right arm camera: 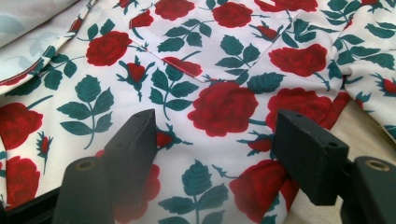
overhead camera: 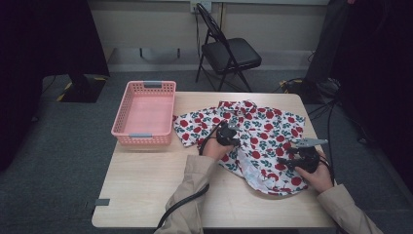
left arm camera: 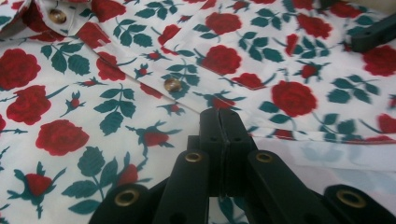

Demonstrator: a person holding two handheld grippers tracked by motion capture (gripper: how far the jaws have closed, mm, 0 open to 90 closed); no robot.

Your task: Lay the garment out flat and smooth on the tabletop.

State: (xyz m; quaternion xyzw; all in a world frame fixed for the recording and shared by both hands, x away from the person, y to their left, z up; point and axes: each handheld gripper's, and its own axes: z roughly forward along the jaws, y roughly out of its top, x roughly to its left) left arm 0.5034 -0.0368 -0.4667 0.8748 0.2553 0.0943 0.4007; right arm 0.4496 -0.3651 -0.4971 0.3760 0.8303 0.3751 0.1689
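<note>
Pinching shirt (left arm camera: 289, 60), left tool (left arm camera: 223, 116) closed

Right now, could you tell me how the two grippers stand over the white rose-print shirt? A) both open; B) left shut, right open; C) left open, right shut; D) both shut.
B: in the left gripper view the left gripper has its jaws pressed together at the white rose-print shirt, while the right gripper shows a wide gap over the cloth.

Bare bench (overhead camera: 146, 185) is left free at the near left; the far left is blocked by the pink basket (overhead camera: 144, 113).
</note>
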